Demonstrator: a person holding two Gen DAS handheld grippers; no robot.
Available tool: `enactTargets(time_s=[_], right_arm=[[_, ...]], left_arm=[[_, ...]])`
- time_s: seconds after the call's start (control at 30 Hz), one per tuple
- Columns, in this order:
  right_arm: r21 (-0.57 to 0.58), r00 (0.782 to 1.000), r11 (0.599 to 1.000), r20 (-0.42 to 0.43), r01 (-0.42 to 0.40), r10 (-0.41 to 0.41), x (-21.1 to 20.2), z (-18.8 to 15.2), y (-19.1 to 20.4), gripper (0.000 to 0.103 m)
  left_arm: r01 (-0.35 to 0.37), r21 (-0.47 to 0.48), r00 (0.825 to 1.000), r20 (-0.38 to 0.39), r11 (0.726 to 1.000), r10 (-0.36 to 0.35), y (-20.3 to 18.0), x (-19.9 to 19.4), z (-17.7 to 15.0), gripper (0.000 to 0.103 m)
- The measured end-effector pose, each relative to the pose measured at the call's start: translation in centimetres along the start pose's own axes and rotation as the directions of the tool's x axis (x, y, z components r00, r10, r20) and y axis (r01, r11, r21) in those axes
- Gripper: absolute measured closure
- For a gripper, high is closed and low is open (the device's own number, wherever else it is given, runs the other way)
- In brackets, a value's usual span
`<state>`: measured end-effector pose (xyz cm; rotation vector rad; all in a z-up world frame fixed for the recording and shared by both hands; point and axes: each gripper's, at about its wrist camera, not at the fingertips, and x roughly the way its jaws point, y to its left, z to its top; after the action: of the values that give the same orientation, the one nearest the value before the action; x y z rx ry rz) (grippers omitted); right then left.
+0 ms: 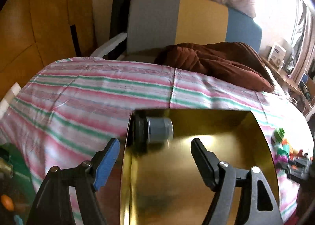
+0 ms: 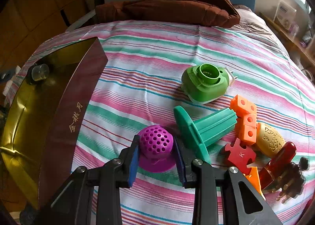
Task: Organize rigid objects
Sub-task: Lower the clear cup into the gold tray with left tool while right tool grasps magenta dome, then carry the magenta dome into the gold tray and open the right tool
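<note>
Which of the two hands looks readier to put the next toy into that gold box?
The right. Its jaws already clasp the purple perforated dome, beside the gold box. The left gripper hangs open and empty over the box, where a grey jar already lies.

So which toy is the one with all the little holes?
Look at the striped bedspread, at the heap of plastic toys right of the gold-lined box. Nearest the box sits the purple dome, between the right gripper's blue fingers. It alone is purple, peppered with round holes, on a flat brim.
</note>
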<state>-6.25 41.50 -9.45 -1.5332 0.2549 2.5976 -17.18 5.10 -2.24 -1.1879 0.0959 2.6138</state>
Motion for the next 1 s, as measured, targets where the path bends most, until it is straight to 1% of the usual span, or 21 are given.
enactTargets(time_s=[0.1, 0.17, 0.3, 0.4, 0.43, 0.5, 0.6, 0.67, 0.77, 0.8, 0.83, 0.87, 0.93, 1.0], right_arm=[[0.008, 1.0, 1.0, 0.003, 0.001, -0.001, 0.0, 0.0, -0.1, 0.07], [0.007, 1.0, 1.0, 0.007, 0.002, -0.002, -0.1, -0.1, 0.1, 0.07], [-0.016, 0.998, 0.999, 0.039, -0.042, 0.043, -0.8, -0.1, 0.9, 0.07], [-0.036, 0.999, 0.999, 0.028, -0.04, 0.041, -0.5, -0.3, 1.4, 0.07], [-0.044, 0.999, 0.998, 0.024, -0.04, 0.041, -0.3, -0.3, 1.6, 0.07], [-0.06, 0.999, 0.998, 0.021, -0.024, 0.025, 0.0, -0.5, 2.0, 0.07], [-0.058, 0.999, 0.998, 0.024, -0.019, 0.02, 0.0, -0.7, 2.1, 0.07], [-0.065, 0.999, 0.998, 0.029, -0.012, 0.014, 0.0, -0.8, 2.2, 0.07], [-0.068, 1.0, 0.998, 0.006, -0.001, 0.001, 0.6, -1.0, 2.4, 0.07], [-0.071, 1.0, 0.997, 0.004, 0.008, -0.007, 0.5, -1.0, 2.5, 0.07], [-0.069, 0.999, 0.997, 0.001, 0.033, -0.033, 0.2, -0.9, 2.5, 0.07], [-0.061, 0.999, 0.997, 0.018, 0.048, -0.047, -0.3, -0.8, 2.5, 0.07], [-0.033, 0.998, 0.998, 0.049, 0.045, -0.044, -1.5, -0.5, 2.3, 0.07], [-0.018, 0.994, 0.999, 0.097, 0.047, -0.045, -3.5, -0.2, 2.7, 0.07]], left_arm=[[-0.021, 0.005, 1.0, 0.017, 1.0, 0.021, -0.5, -2.1, -2.4, 0.027], [0.005, 0.001, 1.0, 0.011, 1.0, -0.005, -0.9, -3.4, -4.1, 0.027], [0.041, -0.037, 0.999, -0.028, 0.998, -0.042, -1.4, -5.0, -7.1, 0.028], [0.053, -0.054, 0.998, -0.037, 0.997, -0.055, -1.6, -5.9, -8.8, 0.032], [0.046, -0.049, 0.998, -0.037, 0.998, -0.047, -1.9, -6.1, -9.3, 0.032], [0.03, -0.038, 0.998, -0.045, 0.999, -0.032, -2.2, -6.2, -10.0, 0.032], [0.025, -0.036, 0.998, -0.048, 0.999, -0.027, -2.0, -6.4, -10.6, 0.036], [0.003, -0.032, 0.999, -0.041, 0.999, -0.004, -1.8, -6.8, -11.1, 0.036], [-0.013, -0.041, 0.999, -0.033, 0.999, 0.011, -1.1, -7.2, -11.4, 0.036], [-0.021, -0.045, 0.999, -0.028, 0.999, 0.02, -0.8, -7.4, -11.5, 0.037], [-0.027, -0.046, 0.999, -0.023, 0.999, 0.025, -0.5, -7.6, -11.5, 0.037], [-0.033, -0.047, 0.999, -0.018, 0.998, 0.032, -0.3, -7.7, -11.6, 0.037], [-0.051, -0.05, 0.999, -0.005, 0.997, 0.05, 0.2, -8.1, -11.7, 0.04], [-0.06, -0.053, 0.998, -0.001, 0.997, 0.06, 0.7, -8.2, -11.7, 0.042]])
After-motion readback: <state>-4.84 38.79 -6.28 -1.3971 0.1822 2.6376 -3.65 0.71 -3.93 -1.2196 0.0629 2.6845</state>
